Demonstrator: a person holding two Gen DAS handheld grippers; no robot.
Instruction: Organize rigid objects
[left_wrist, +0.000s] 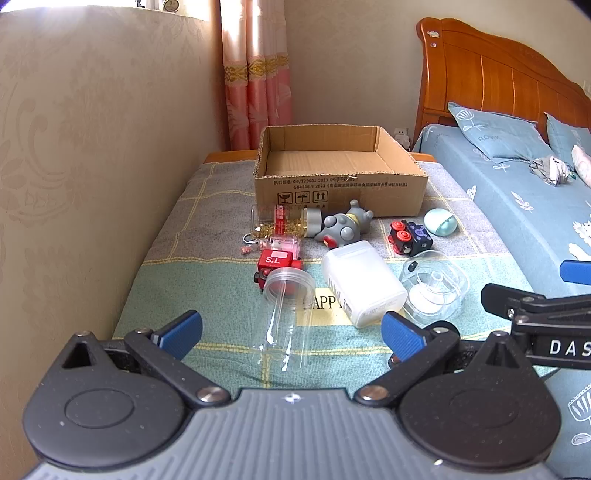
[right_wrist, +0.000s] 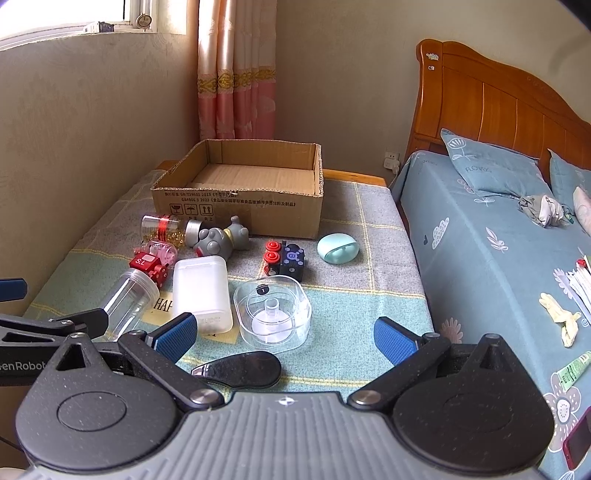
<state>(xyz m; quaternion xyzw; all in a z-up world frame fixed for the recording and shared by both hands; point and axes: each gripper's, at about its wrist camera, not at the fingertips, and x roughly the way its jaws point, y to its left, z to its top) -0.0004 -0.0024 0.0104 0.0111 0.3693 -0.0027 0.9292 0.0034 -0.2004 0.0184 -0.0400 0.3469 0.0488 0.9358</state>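
An empty cardboard box (left_wrist: 340, 177) (right_wrist: 240, 199) stands at the far end of the checked blanket. In front of it lie a bottle of yellow beads (left_wrist: 284, 221) (right_wrist: 166, 229), a grey toy (left_wrist: 343, 225) (right_wrist: 218, 240), a red block (left_wrist: 277, 264) (right_wrist: 149, 267), a black toy with red knobs (left_wrist: 410, 238) (right_wrist: 284, 260), a mint oval case (left_wrist: 441, 221) (right_wrist: 338, 249), a white box (left_wrist: 364, 282) (right_wrist: 201, 295), a clear square container (left_wrist: 434, 288) (right_wrist: 273, 314) and a clear jar (left_wrist: 288, 314) (right_wrist: 127, 299). My left gripper (left_wrist: 291, 336) is open over the jar. My right gripper (right_wrist: 284, 338) is open near the clear container.
A black oval object (right_wrist: 240, 369) lies just before the right gripper. A wall (left_wrist: 92, 166) runs along the left. A bed (right_wrist: 498, 258) with blue bedding, pillows and small items lies to the right, with a wooden headboard (right_wrist: 491, 96) behind.
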